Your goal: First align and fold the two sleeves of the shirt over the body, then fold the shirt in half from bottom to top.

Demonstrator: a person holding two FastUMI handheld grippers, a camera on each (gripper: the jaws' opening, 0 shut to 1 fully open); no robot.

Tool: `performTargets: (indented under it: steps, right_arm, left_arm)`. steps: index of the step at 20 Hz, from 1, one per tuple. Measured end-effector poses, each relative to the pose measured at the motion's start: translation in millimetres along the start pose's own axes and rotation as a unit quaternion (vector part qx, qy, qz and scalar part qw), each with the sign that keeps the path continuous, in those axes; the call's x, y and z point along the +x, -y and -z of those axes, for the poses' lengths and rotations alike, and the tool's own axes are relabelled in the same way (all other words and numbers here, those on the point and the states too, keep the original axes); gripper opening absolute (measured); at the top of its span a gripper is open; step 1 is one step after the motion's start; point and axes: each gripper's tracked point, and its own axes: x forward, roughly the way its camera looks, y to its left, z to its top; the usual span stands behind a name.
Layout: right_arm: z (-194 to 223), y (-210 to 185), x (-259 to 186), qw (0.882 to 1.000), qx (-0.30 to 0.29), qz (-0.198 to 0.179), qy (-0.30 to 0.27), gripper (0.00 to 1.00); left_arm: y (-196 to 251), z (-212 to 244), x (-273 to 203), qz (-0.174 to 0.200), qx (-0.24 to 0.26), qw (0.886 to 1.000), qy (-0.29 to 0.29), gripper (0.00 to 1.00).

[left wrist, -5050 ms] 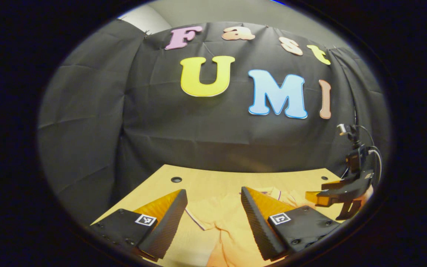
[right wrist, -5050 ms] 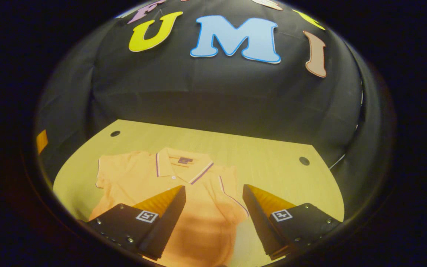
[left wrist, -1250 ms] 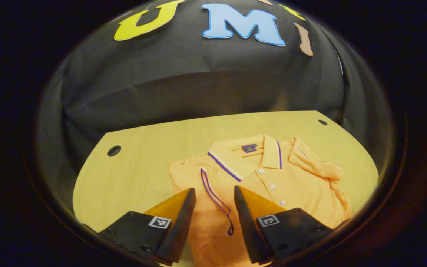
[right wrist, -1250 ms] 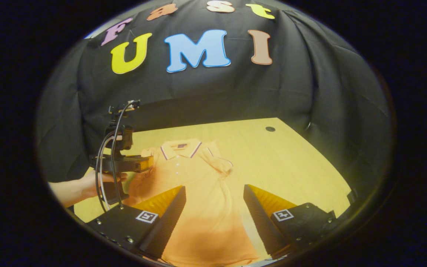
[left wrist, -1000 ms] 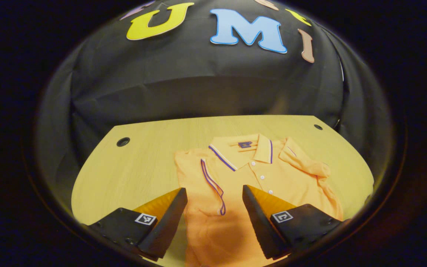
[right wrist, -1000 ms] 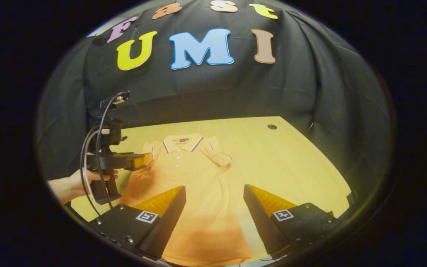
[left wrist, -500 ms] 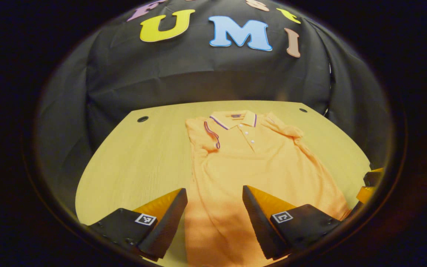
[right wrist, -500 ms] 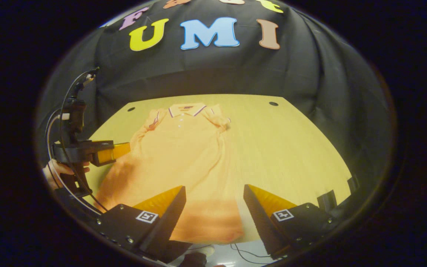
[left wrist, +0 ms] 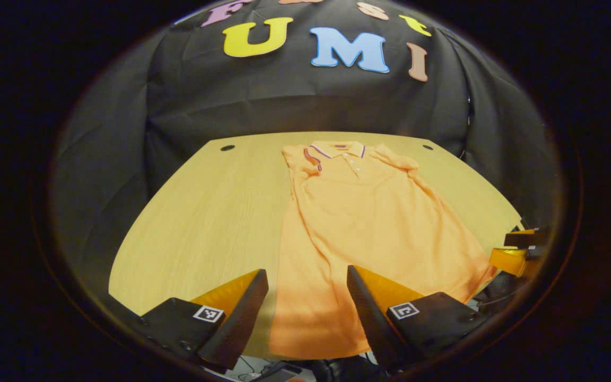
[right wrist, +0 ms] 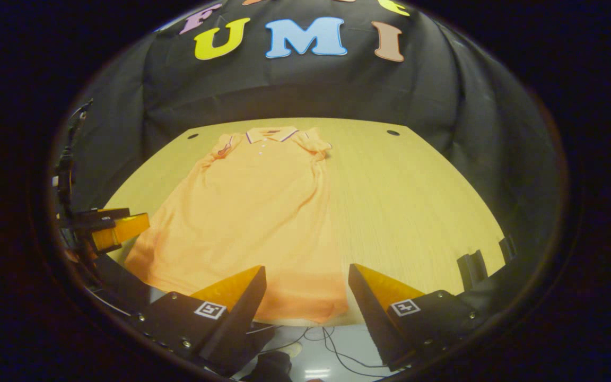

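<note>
An orange polo shirt (left wrist: 369, 223) lies flat on the wooden table (left wrist: 204, 212), collar at the far end and hem at the near edge. Both short sleeves lie folded in over the chest, the left sleeve (left wrist: 310, 157) showing purple trim and the right sleeve (right wrist: 317, 144) bunched. My left gripper (left wrist: 305, 305) hovers open over the hem's left part, nothing between its fingers; the right gripper view shows it beside the shirt's left hem corner (right wrist: 125, 224). My right gripper (right wrist: 305, 300) hovers open above the hem's right corner and reappears at the left gripper view's right edge (left wrist: 517, 253).
Two round cable holes (right wrist: 393, 132) (right wrist: 192, 136) sit near the table's far corners. Black clamps (right wrist: 472, 265) stick up at the table's right edge. Cables (right wrist: 326, 337) lie on the floor under the near edge. Bare wood stretches to the right of the shirt.
Both grippers have drawn back from the sleeves to the hem at the near table edge. The left gripper opened wider on the way. Both sleeves, spread earlier, now lie folded in.
</note>
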Motion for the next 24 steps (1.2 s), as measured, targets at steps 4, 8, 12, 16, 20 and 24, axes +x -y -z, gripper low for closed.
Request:
performTargets:
  steps: [4, 8, 12, 16, 20, 24]
  right_arm:
    - [16, 5, 9, 1.000, -0.011, 0.005, -0.018, 0.96]
    - [31, 9, 13, 0.999, -0.014, 0.010, -0.034, 0.97]
    - [39, 4, 15, 0.999, -0.014, 0.009, -0.042, 0.96]
    - [49, 3, 15, 0.999, -0.013, 0.009, -0.049, 0.96]
    - [53, 2, 15, 0.999, 0.011, 0.000, -0.045, 0.97]
    - [54, 1, 14, 0.999, 0.011, -0.003, -0.041, 0.83]
  left_arm:
    - [-15, 32, -21, -0.008, -0.016, 1.000, -0.016, 0.98]
    - [-25, 54, -33, -0.015, -0.029, 0.999, -0.029, 0.98]
    - [-17, 67, -32, -0.010, -0.032, 0.999, -0.038, 0.96]
    - [-6, 80, -27, -0.010, -0.028, 0.998, -0.050, 0.96]
    - [0, 80, -21, -0.012, -0.002, 0.999, -0.048, 0.95]
    - [12, 76, -18, 0.000, 0.008, 0.999, -0.042, 0.69]
